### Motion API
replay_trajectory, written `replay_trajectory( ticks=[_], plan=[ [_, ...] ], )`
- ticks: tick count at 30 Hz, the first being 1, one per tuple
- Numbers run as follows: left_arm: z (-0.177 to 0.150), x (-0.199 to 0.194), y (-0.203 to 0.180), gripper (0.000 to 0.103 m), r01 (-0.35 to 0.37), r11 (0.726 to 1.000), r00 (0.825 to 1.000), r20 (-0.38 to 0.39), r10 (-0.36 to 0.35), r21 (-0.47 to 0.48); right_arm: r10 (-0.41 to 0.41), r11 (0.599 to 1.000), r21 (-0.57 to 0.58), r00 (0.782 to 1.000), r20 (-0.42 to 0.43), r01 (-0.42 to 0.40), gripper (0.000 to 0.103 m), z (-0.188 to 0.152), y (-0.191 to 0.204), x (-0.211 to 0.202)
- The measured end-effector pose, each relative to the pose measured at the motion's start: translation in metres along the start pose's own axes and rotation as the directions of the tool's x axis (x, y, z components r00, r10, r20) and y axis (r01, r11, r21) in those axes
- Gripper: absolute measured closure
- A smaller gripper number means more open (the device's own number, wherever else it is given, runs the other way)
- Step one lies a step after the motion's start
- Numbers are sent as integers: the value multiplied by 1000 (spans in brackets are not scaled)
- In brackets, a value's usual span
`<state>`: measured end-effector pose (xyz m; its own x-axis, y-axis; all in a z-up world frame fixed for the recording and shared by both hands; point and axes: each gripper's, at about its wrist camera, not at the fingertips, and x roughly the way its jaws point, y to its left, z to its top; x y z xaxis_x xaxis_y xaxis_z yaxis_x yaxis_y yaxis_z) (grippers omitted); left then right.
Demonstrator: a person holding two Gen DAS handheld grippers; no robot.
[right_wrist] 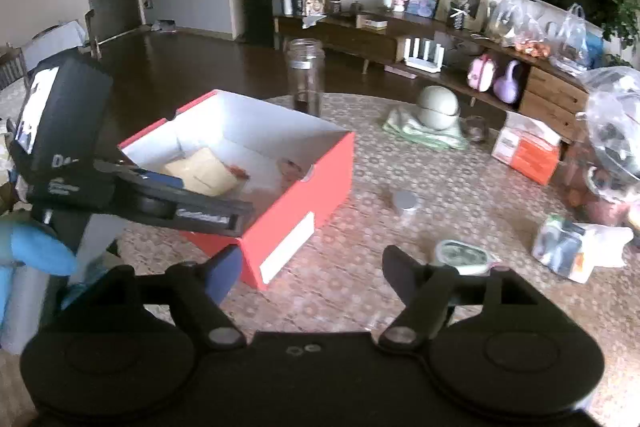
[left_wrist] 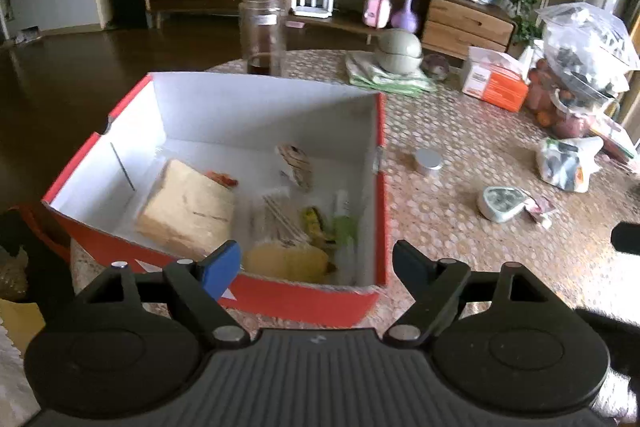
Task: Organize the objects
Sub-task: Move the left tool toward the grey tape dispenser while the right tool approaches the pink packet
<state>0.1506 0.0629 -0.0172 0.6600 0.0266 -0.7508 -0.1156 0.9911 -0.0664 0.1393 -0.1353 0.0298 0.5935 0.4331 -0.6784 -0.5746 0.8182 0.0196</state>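
A red box with white inside (left_wrist: 380, 195) (right_wrist: 304, 195) stands on the patterned table (left_wrist: 460, 235). In it lie a tan packet (left_wrist: 188, 211), toothpick-like sticks (left_wrist: 280, 215), a yellow item (left_wrist: 288, 261) and other small things. My left gripper (left_wrist: 316, 267) hangs open over the box's near wall with nothing between its fingers. The right gripper (right_wrist: 312, 271) is open and empty too, just right of the box's near corner. In the right wrist view the left gripper's body (right_wrist: 132, 187) reaches over the box from the left. A small silver-lidded jar (left_wrist: 428, 161) (right_wrist: 405, 205) and a pale green container (left_wrist: 502, 203) (right_wrist: 462, 258) sit on the table to the right.
A tall glass jar (left_wrist: 262, 31) stands behind the box. Further right are a folded cloth with a green bowl (left_wrist: 400, 53), an orange and white carton (left_wrist: 496, 81), filled plastic bags (left_wrist: 584, 59) and a small wrapped pack (right_wrist: 572, 249). A low sideboard lines the back wall.
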Motion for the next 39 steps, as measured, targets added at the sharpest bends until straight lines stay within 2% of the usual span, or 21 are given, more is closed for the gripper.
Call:
replay_trajectory(
  ticks=[8, 9, 10, 17, 21, 27, 32, 36, 39],
  plan=[
    [-7, -3, -16, 14, 62, 998, 998, 8, -62, -10, -53, 998, 17, 999, 0, 53, 24, -17, -40, -16],
    [-8, -2, -19, 11, 67, 998, 998, 7, -67, -11, -59, 998, 22, 998, -1, 59, 24, -19, -44, -17],
    [-8, -2, -22, 0, 71, 997, 997, 9, -71, -9, -65, 998, 26, 998, -5, 65, 24, -22, -49, -18],
    [-13, -1, -51, 0, 124, 991, 992, 28, -125, 48, -102, 993, 52, 995, -11, 102, 24, -32, -83, -22],
    [-16, 2, -73, 0, 157, 980, 986, 30, -162, 125, -132, 989, 65, 991, -16, 133, 24, -32, -103, -19],
    [-13, 18, -101, 0, 208, 962, 977, 9, -213, 175, -168, 982, 82, 985, -36, 170, 24, -32, -137, -2],
    [-5, 42, -129, 0, 203, 948, 978, -6, -208, 243, -200, 976, 76, 978, -65, 204, 24, -38, -166, 25],
    [7, 68, -151, 0, 178, 941, 983, -4, -185, 286, -196, 978, 52, 975, -102, 202, 24, -48, -181, 51],
    [16, 96, -171, 0, 191, 916, 981, -33, -192, 352, -189, 982, 1, 974, -122, 190, 25, -55, -186, 69]
  ],
)
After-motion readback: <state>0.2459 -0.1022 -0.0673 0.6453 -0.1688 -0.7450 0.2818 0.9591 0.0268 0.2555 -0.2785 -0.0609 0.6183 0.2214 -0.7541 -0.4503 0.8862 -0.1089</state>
